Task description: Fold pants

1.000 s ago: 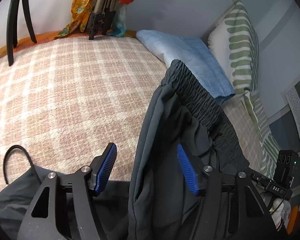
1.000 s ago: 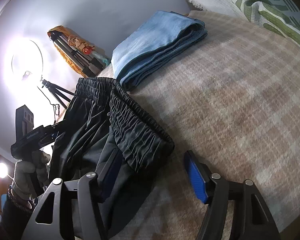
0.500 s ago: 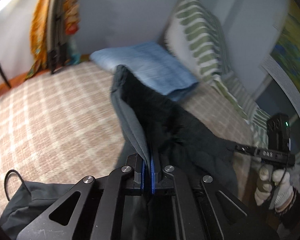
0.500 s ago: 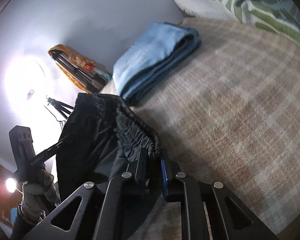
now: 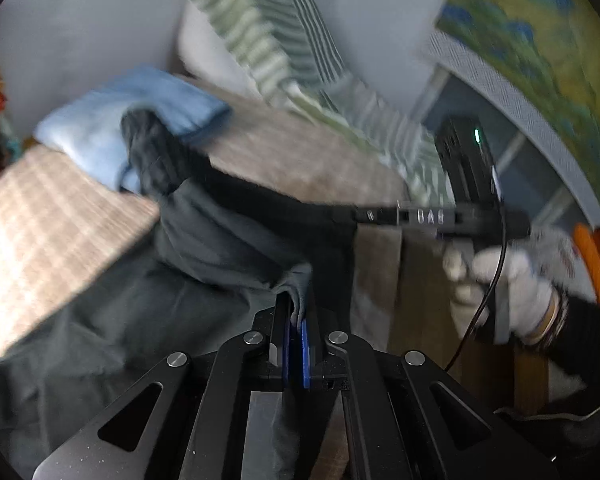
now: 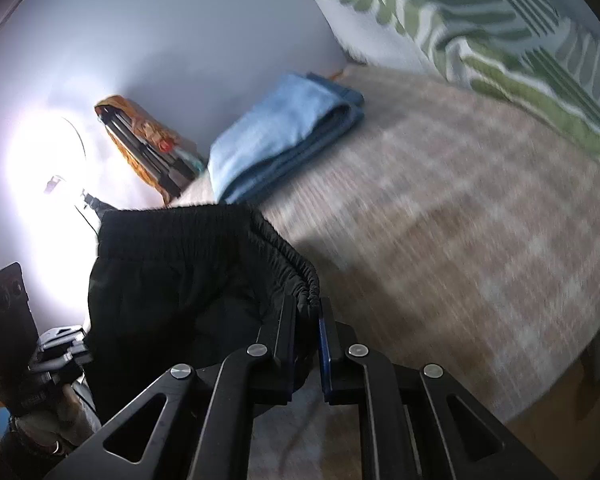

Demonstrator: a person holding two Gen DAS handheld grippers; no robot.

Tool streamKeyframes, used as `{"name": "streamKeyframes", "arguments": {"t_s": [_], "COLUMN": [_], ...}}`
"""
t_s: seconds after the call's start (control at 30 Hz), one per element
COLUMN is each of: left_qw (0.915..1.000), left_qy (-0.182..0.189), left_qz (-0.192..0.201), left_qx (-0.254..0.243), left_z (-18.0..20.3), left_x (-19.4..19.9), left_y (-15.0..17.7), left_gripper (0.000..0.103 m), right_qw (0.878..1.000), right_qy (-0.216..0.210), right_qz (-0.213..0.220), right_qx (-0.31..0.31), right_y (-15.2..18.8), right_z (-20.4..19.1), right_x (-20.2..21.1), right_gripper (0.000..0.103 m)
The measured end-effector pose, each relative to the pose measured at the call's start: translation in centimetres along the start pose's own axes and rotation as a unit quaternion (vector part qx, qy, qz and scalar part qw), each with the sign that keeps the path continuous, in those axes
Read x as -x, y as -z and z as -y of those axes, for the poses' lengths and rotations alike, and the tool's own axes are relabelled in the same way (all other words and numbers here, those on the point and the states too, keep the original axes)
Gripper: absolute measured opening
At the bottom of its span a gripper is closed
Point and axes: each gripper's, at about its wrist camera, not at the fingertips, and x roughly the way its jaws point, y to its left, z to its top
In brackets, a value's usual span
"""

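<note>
**Both claws pinching the pants, lifted off the bed**

Biggest thing in frame is the bed, covered in a tan plaid weave that looks flat and a bit coarse. The dark pants run through the middle of the left view and sit lower left in the right one, hanging between the claws. They look light, floppy and thin, so I'd guess they sag wherever they're unsupported. The gathered elastic waistband seems the best grab spot: thick, ribbed, grippy. The right gripper is clenched on it, and the left gripper is clamped on a fabric fold. A soft folded blue towel sits at upper centre.
</note>
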Motion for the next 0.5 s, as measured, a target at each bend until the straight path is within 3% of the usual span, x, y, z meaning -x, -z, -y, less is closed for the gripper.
{"name": "streamKeyframes", "arguments": {"t_s": [0.13, 0.23, 0.27, 0.33, 0.43, 0.5], "left_qw": [0.9994, 0.9987, 0.9985, 0.9981, 0.9976, 0.9972], "left_qy": [0.007, 0.005, 0.003, 0.002, 0.005, 0.004], "left_qz": [-0.033, -0.045, -0.048, -0.053, -0.065, -0.071], "left_qx": [-0.004, -0.021, -0.028, -0.032, -0.026, -0.024], "left_z": [0.6, 1.5, 1.8, 2.1, 2.1, 2.1], "left_x": [-2.6, -3.3, -3.6, -4.0, -5.0, -5.5], "left_y": [0.8, 1.3, 1.3, 1.4, 1.2, 1.0], "left_gripper": [0.002, 0.002, 0.002, 0.002, 0.002, 0.002], "right_qw": [1.000, 1.000, 0.999, 0.998, 0.990, 0.986], "right_qy": [-0.009, -0.017, -0.028, -0.056, -0.136, -0.158], "right_qz": [-0.021, -0.005, 0.003, 0.007, -0.038, -0.057], "right_qx": [-0.003, 0.014, 0.018, 0.025, 0.013, -0.005], "right_y": [0.1, -0.7, -1.2, -2.2, -3.6, -4.0], "right_z": [0.8, 0.3, 0.1, -0.5, -1.1, -1.0], "right_x": [0.0, 1.1, 1.6, 2.3, 1.4, 0.5], "right_gripper": [0.019, 0.040, 0.043, 0.044, 0.065, 0.065]}}
